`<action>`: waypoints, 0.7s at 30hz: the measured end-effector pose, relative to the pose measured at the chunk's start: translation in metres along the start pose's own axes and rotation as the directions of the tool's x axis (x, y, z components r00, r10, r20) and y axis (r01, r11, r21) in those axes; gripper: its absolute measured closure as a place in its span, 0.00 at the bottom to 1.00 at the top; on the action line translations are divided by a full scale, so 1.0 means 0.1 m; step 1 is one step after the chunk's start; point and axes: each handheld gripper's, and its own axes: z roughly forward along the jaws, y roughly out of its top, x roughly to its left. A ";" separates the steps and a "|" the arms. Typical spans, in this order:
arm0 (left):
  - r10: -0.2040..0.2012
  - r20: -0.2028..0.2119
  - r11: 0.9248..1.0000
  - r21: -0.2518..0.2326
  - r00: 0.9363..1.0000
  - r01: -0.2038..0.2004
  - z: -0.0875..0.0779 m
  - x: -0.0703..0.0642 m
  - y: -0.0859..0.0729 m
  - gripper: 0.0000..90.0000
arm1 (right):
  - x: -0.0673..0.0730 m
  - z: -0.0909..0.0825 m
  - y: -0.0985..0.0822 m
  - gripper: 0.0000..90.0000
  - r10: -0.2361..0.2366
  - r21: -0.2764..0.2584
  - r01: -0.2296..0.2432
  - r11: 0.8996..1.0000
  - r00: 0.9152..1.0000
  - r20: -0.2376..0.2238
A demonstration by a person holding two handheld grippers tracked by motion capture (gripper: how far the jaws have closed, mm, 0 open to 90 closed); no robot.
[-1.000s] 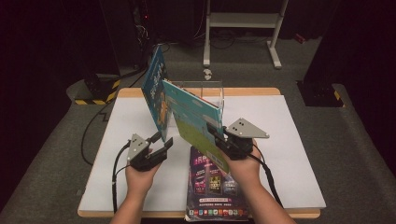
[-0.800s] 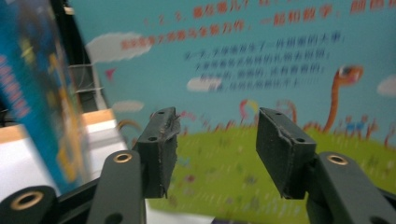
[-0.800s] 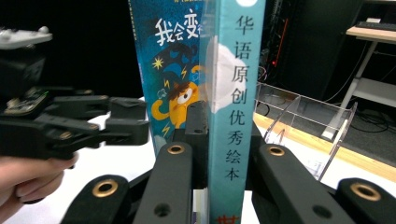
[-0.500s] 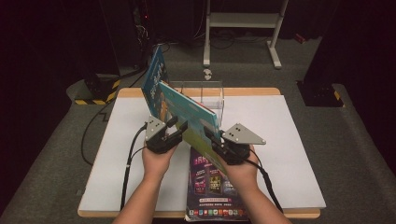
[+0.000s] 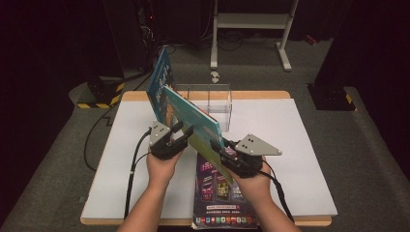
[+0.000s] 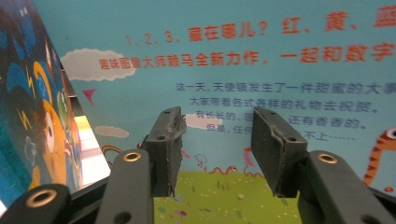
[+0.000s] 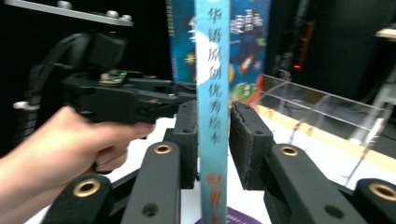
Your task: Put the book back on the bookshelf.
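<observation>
Picture book (image 5: 193, 118) held tilted above the surface (image 5: 300, 140), long axis from 11 o'clock down to 5 o'clock, spine up. Right tool (image 5: 223, 152) straddles its low corner; jaws have just been opening, spine (image 7: 212, 116) between the pads, contact uncertain. Left tool (image 5: 180, 131) spread, empty, facing the cover (image 6: 289, 70). Clear box (image 5: 212, 99) at 12 o'clock holds a second book (image 5: 159, 87) leaning at its left end. Magazine (image 5: 217, 198) flat at 6 o'clock.

Two black claws (image 5: 186, 133) (image 5: 223, 151), grey three-cornered plates with screws, brass-ringed jaw arms, black trailing cables, bare forearms
</observation>
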 end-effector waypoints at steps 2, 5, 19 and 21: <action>-0.004 0.002 1.000 0.000 1.000 0.004 0.00 0.00 0.00 0.59 | -0.01 -0.06 -0.03 0.76 0.007 -0.009 -0.008 1.000 0.999 -0.032; -0.001 0.002 1.000 -0.001 1.000 0.001 -0.01 0.00 -0.01 0.59 | -0.04 -0.14 -0.08 0.75 0.027 -0.018 -0.029 0.999 0.997 -0.069; 0.010 0.003 1.000 -0.004 1.000 -0.010 -0.08 0.01 -0.03 0.58 | 0.08 -0.16 -0.21 0.77 0.019 0.007 -0.018 1.000 0.980 -0.199; 0.012 0.006 1.000 -0.003 1.000 -0.012 -0.09 0.01 -0.04 0.58 | 0.12 -0.15 -0.23 0.76 0.020 0.010 -0.018 1.000 0.977 -0.211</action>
